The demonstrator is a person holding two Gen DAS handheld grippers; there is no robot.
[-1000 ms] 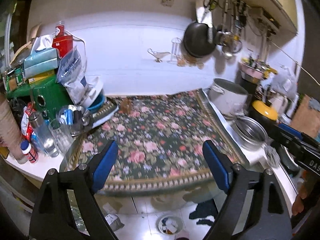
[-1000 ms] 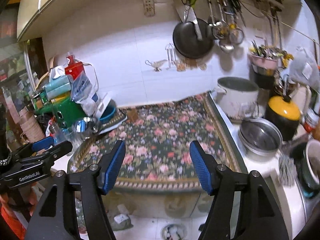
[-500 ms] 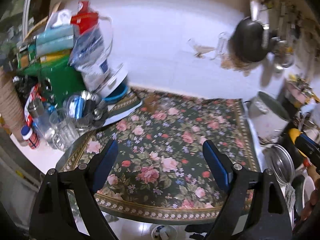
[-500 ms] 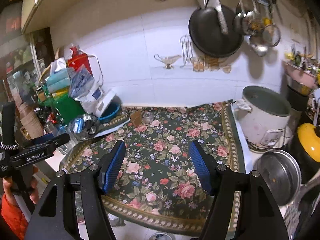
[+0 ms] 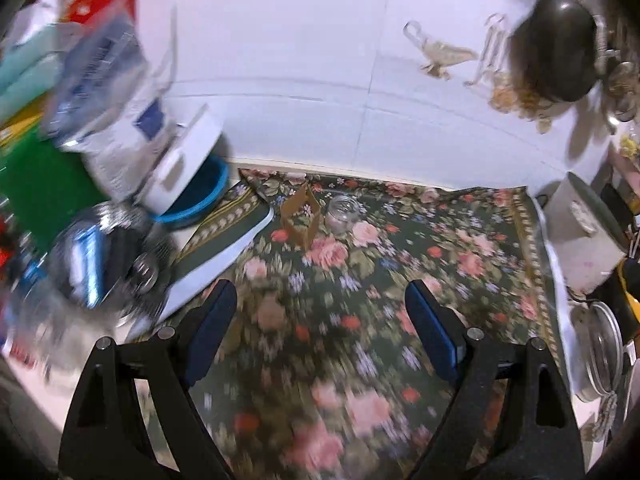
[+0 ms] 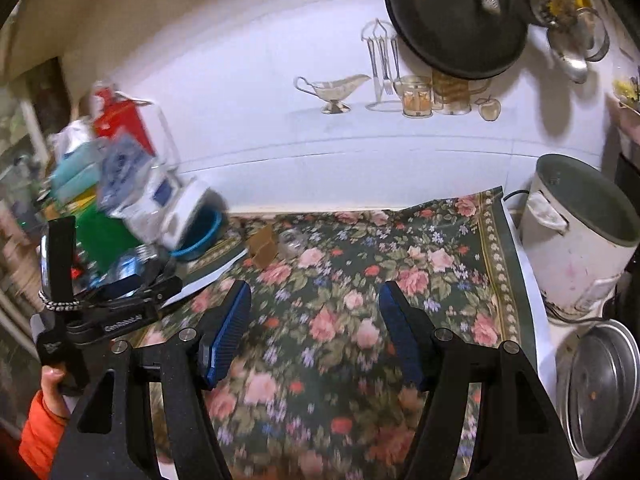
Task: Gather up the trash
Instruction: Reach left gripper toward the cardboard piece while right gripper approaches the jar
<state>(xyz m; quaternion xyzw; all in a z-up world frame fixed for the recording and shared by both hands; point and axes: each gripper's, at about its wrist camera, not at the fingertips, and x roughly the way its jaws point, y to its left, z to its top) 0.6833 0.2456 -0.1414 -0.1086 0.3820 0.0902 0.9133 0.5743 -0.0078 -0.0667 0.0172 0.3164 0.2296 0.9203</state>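
Both claws nearer | left claw [image 5: 320, 320] wide | brown carton [image 5: 301, 216] ahead, apart

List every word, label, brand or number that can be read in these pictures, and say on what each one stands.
Nothing reads with certainty.
Left gripper, body: white lettering, perhaps "GenRobot.AI", too blurred to confirm.
Blue-and-white bag: printed label, blurred, unreadable.
Red carton: white marks, blurred, unreadable.
Right gripper: no text shows.

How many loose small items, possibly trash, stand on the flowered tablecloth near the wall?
2: a small brown cardboard box and a small clear glass jar directly right of it, both at the cloth's far edge. More may be hidden in the blurred clutter on the left.
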